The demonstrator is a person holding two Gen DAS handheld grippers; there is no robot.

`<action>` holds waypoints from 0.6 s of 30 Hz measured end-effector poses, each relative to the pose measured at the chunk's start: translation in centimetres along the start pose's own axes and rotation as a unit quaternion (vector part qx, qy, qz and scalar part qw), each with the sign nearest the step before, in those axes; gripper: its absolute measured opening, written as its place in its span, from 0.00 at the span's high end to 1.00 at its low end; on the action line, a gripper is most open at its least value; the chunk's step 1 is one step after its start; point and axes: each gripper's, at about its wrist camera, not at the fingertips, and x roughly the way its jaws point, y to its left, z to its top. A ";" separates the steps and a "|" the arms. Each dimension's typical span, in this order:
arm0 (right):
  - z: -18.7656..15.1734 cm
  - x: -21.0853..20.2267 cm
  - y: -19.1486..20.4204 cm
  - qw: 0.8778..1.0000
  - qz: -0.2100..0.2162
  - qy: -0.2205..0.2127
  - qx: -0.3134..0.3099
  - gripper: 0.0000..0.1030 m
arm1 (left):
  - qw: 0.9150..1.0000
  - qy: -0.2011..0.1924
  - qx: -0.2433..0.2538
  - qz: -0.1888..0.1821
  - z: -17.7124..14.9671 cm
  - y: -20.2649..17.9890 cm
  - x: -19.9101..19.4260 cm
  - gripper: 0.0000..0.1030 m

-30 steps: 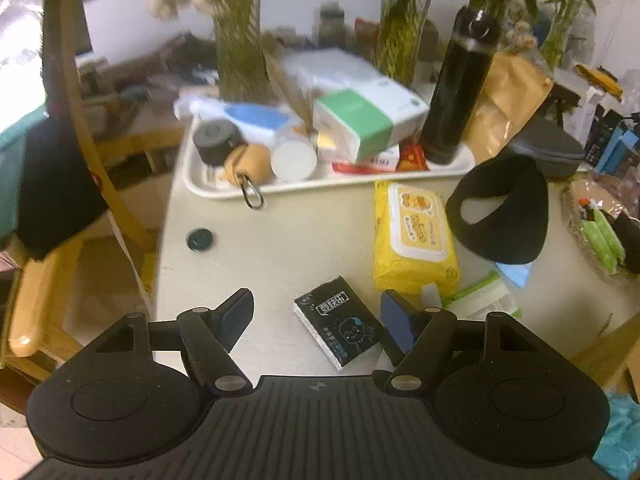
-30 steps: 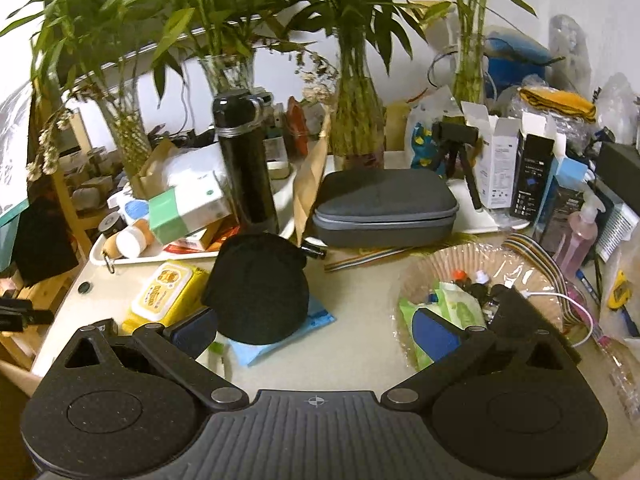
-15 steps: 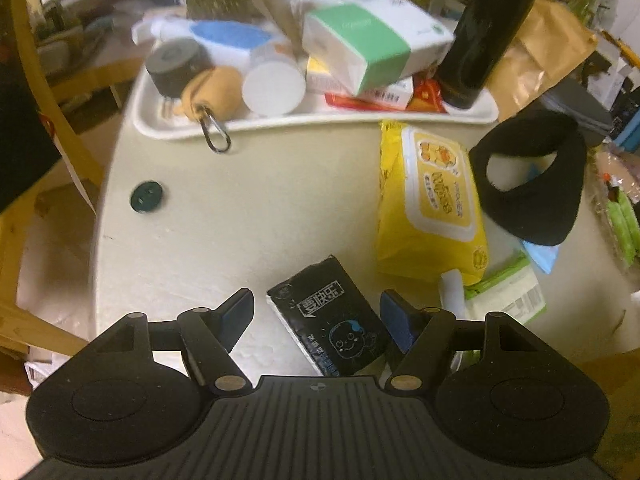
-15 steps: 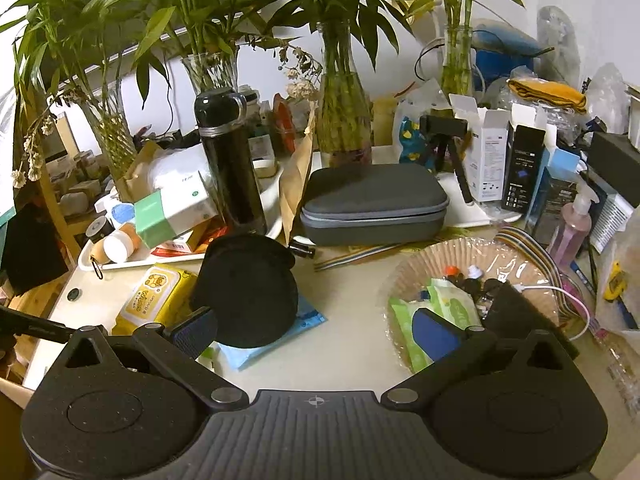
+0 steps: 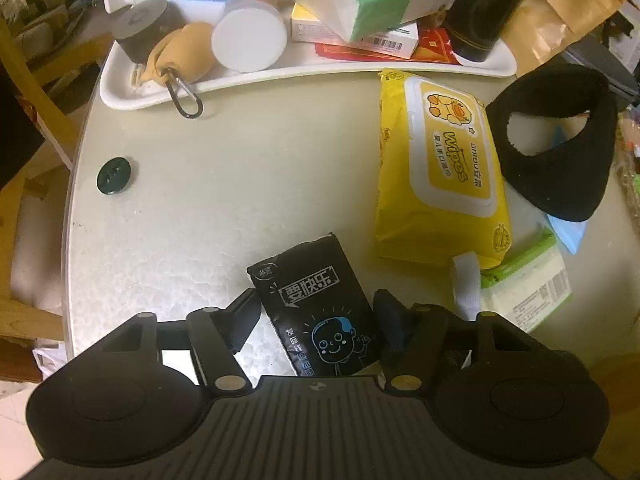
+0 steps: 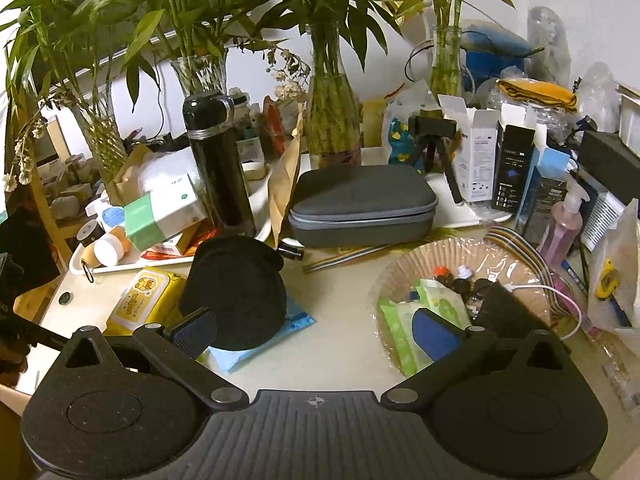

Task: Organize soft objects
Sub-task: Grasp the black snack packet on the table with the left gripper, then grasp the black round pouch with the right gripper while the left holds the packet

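Tissue pack lies between the closing left gripper jaws (pads not yet pressing); squeeze its long sides gently.

Tissue pack lies on table, left of wipes.

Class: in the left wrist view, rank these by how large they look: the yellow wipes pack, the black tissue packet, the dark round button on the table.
1. Yellow wipes pack
2. Black tissue packet, though it lies nearest the camera, which flatters it
3. Dark button
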 end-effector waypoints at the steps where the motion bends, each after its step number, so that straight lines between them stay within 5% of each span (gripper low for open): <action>1: 0.0 0.0 0.0 1.000 0.000 0.000 0.001 0.00 | 1.000 -0.001 0.000 0.001 0.0 0.0 -0.1 0.44; 8: 0.0 0.1 0.0 1.000 -0.003 0.001 0.000 0.00 | 0.999 -0.040 -0.004 0.032 -0.2 0.1 -2.3 0.46; 18: 0.5 1.5 0.7 0.999 0.024 0.010 -0.036 0.00 | 0.992 -0.121 0.000 0.024 -1.1 1.1 -7.8 0.46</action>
